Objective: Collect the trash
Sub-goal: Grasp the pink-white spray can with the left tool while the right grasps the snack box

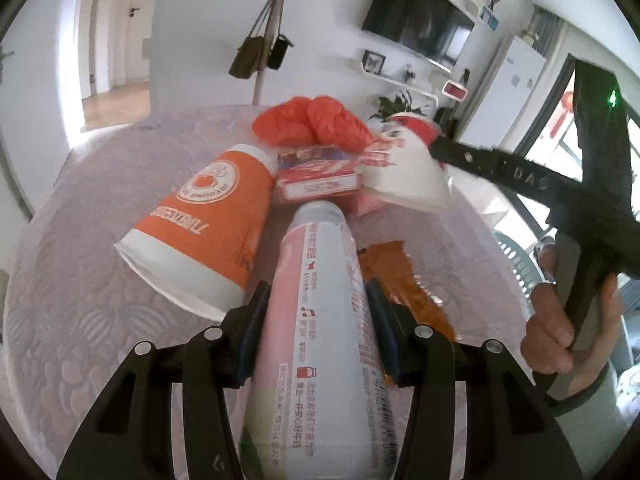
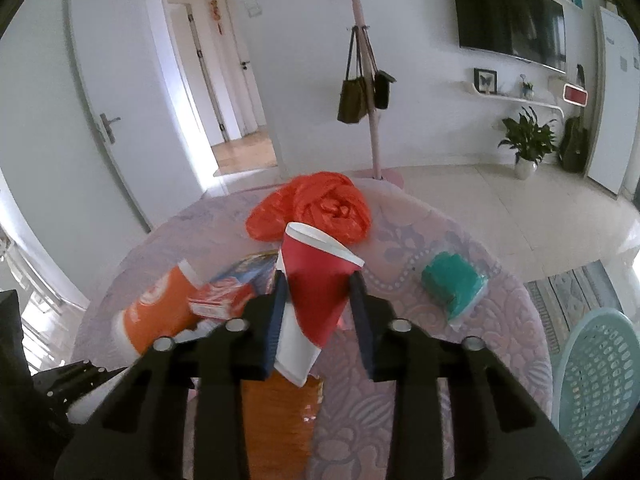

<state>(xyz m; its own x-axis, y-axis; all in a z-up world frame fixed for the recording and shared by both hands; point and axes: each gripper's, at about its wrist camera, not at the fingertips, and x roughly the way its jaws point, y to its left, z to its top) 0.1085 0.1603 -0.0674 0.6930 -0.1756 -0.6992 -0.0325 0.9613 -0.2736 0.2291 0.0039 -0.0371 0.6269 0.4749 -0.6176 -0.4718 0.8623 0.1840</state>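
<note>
Pink bottle (image 1: 320,320) clamped in left tool (image 1: 316,316); red cup (image 2: 316,280) flattened in right tool (image 2: 318,300).

Walls: plain white, with a flat black television (image 2: 510,20) mounted high and a curved white shelf (image 2: 520,100) below it.
Floor: pale glossy tiles (image 2: 500,200) (wood tone past the open doorway (image 2: 240,152)).
Furniture: round table under a lilac patterned cloth (image 2: 420,360); slim pink coat stand (image 2: 370,112) hung with dark bags; mint-green perforated plastic chair (image 2: 596,380).
Plant: leafy green, in a white pot (image 2: 526,142).
Light: daylight from windows at right (image 1: 560,120).
</note>
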